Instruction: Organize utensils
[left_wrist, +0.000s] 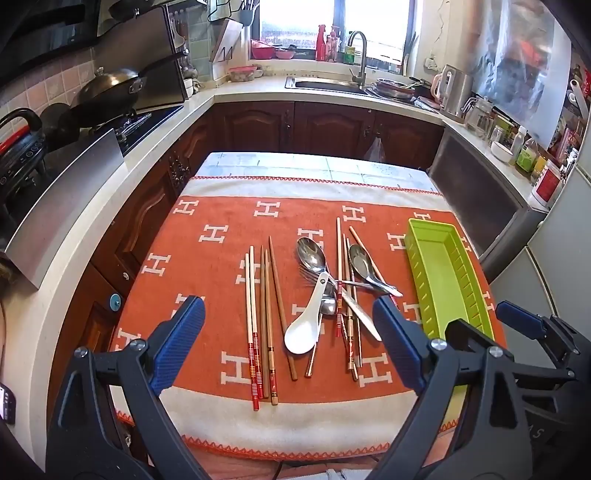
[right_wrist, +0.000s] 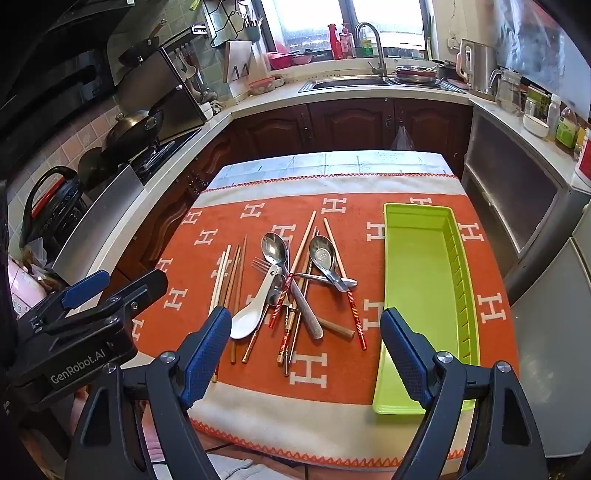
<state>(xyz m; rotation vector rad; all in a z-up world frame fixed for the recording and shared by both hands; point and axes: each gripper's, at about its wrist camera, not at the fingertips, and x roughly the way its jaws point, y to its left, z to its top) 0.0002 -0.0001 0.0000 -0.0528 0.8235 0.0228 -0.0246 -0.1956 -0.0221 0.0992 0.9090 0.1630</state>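
I see the green tray (right_wrist: 417, 295) empty on the cloth (right_wrist: 229, 402), utensils (right_wrist: 295, 288) piled beside it. Left gripper (left_wrist: 288, 343) and right gripper (right_wrist: 306, 350) jaws stand wide, gripping nothing.

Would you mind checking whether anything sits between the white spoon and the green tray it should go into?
Yes. The white spoon lies left of the tangled pile of metal spoons and chopsticks, which sits between it and the green tray. The tray itself holds nothing.

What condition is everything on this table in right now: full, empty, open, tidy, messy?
Long green plastic tray: empty.
White ceramic soup spoon: lying bowl up, handle resting on the pile.
Metal spoons, fork and chopsticks: heaped crosswise.
Wooden chopsticks: lying roughly parallel, apart from the heap.
Left gripper: open, holding nothing.
Right gripper: open, holding nothing.
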